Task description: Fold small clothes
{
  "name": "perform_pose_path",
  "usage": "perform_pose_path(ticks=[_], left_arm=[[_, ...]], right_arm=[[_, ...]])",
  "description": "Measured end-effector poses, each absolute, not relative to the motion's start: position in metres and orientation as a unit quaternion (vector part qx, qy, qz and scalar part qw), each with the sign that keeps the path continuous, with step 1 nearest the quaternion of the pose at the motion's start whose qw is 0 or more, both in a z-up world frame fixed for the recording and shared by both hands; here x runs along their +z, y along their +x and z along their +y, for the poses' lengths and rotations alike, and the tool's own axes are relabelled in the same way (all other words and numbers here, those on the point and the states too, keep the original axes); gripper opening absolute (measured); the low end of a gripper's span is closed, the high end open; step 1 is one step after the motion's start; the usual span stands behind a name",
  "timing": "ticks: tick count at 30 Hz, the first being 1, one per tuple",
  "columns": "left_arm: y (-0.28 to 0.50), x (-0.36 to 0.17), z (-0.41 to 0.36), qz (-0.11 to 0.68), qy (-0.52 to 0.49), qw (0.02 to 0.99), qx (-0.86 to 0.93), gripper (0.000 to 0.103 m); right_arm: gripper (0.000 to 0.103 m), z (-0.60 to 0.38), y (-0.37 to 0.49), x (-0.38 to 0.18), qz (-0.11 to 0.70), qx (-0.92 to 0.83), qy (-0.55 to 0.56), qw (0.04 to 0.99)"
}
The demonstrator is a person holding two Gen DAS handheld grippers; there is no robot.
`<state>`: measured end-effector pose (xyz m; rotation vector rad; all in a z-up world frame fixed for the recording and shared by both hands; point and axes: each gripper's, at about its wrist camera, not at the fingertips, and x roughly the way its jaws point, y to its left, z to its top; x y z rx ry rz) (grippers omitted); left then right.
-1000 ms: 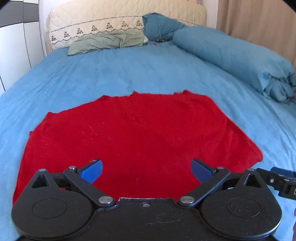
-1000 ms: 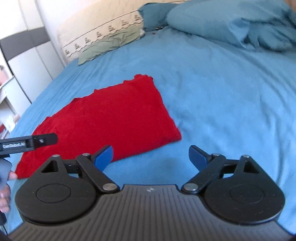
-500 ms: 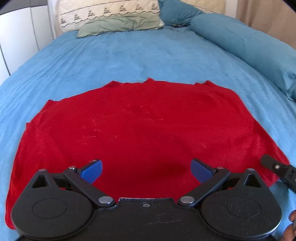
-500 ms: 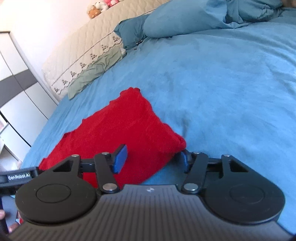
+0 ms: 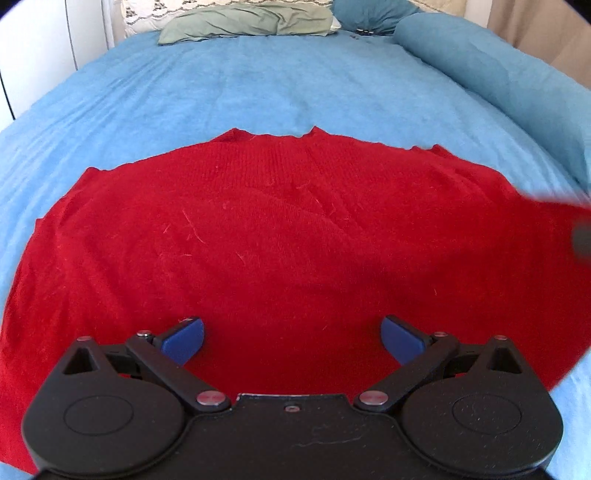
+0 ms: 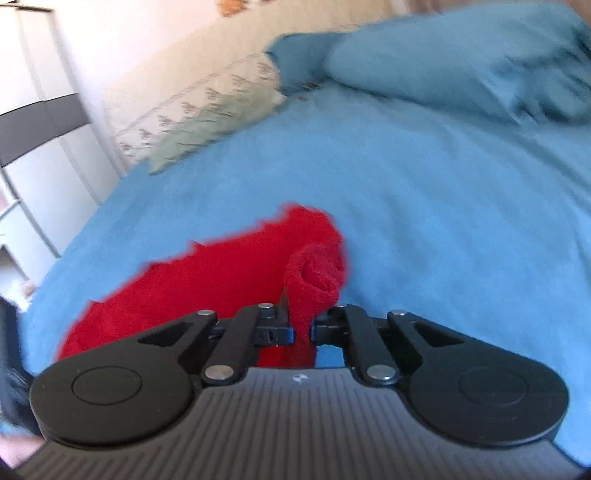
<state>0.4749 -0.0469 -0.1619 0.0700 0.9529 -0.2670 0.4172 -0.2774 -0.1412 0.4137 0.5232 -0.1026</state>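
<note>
A red knit garment (image 5: 280, 236) lies spread flat on the blue bed sheet (image 5: 258, 92). My left gripper (image 5: 291, 338) is open and empty, low over the garment's near edge, blue fingertips (image 5: 183, 334) wide apart. In the right wrist view, my right gripper (image 6: 303, 328) is shut on the right corner of the red garment (image 6: 314, 280), which bunches up in a roll above the jaws. The rest of the garment (image 6: 192, 288) trails to the left on the sheet (image 6: 443, 221).
A long blue bolster (image 5: 498, 85) lies along the right side of the bed. A green pillow (image 5: 243, 26) and a patterned cream pillow (image 6: 192, 107) lie at the head. White wardrobe doors (image 6: 40, 140) stand to the left.
My right gripper moved onto the garment's right corner, closed on it and lifted it. My left gripper came lower and closer over the garment, still open.
</note>
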Motion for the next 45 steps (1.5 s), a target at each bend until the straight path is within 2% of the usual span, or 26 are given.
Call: perform_pose_path(ticks=[4, 7, 11, 14, 16, 18, 19, 20, 22, 23, 27, 31, 33, 35, 40, 42, 43, 44, 45], left_arm=[[0.469, -0.148, -0.001, 0.457, 0.036, 0.881, -0.120, 0.101], [0.455, -0.143, 0.057, 0.454, 0.027, 0.885, -0.103, 0.101], [0.428, -0.155, 0.118, 0.457, -0.002, 0.884, -0.100, 0.101], [0.414, -0.168, 0.138, 0.456, -0.018, 0.883, -0.110, 0.101], [0.403, -0.169, 0.139, 0.441, -0.004, 0.890, -0.120, 0.101], [0.397, -0.165, 0.136, 0.433, 0.006, 0.893, -0.123, 0.101], [0.393, -0.162, 0.134, 0.426, 0.005, 0.896, -0.128, 0.101], [0.389, -0.158, 0.133, 0.417, 0.002, 0.899, -0.135, 0.101], [0.382, -0.148, 0.134, 0.394, -0.002, 0.907, -0.151, 0.101], [0.380, -0.145, 0.133, 0.386, -0.002, 0.909, -0.158, 0.101], [0.381, -0.145, 0.131, 0.384, -0.033, 0.904, -0.185, 0.096], [0.389, -0.155, 0.138, 0.398, -0.087, 0.898, -0.168, 0.078], [0.392, -0.155, 0.145, 0.394, -0.115, 0.898, -0.160, 0.074], [0.394, -0.153, 0.154, 0.392, -0.137, 0.897, -0.153, 0.062], [0.404, -0.154, 0.157, 0.401, -0.153, 0.893, -0.138, 0.052], [0.407, -0.154, 0.159, 0.404, -0.160, 0.891, -0.131, 0.041], [0.408, -0.154, 0.160, 0.405, -0.163, 0.890, -0.129, 0.019], [0.410, -0.153, 0.159, 0.408, -0.165, 0.889, -0.128, 0.014], [0.411, -0.150, 0.158, 0.406, -0.163, 0.890, -0.126, 0.014]], right_arm=[[0.023, -0.205, 0.451, -0.085, 0.237, 0.081, 0.167, 0.954], [0.023, -0.132, 0.469, -0.075, 0.241, 0.225, 0.118, 0.937], [0.022, -0.038, 0.488, -0.128, 0.327, 0.340, 0.020, 0.882], [0.022, -0.011, 0.497, -0.172, 0.378, 0.340, 0.016, 0.861], [0.023, -0.007, 0.496, -0.180, 0.377, 0.337, 0.017, 0.863], [0.029, -0.007, 0.493, -0.174, 0.370, 0.335, 0.012, 0.866], [0.044, -0.009, 0.490, -0.169, 0.368, 0.335, 0.007, 0.867], [0.067, -0.012, 0.486, -0.161, 0.360, 0.339, 0.002, 0.869], [0.086, -0.026, 0.471, -0.141, 0.323, 0.341, -0.001, 0.883], [0.091, -0.037, 0.464, -0.131, 0.304, 0.332, -0.003, 0.893], [0.093, -0.085, 0.438, -0.116, 0.278, 0.251, -0.007, 0.927], [0.096, -0.124, 0.404, -0.143, 0.297, 0.183, -0.013, 0.937], [0.096, -0.130, 0.389, -0.160, 0.301, 0.172, -0.021, 0.938], [0.096, -0.129, 0.376, -0.179, 0.307, 0.166, -0.037, 0.936], [0.093, -0.119, 0.373, -0.209, 0.318, 0.147, -0.040, 0.936], [0.089, -0.113, 0.378, -0.218, 0.313, 0.132, -0.034, 0.940], [0.086, -0.113, 0.380, -0.219, 0.310, 0.122, -0.029, 0.942], [0.081, -0.113, 0.383, -0.220, 0.306, 0.108, -0.024, 0.945], [0.079, -0.115, 0.387, -0.221, 0.306, 0.097, -0.013, 0.947]])
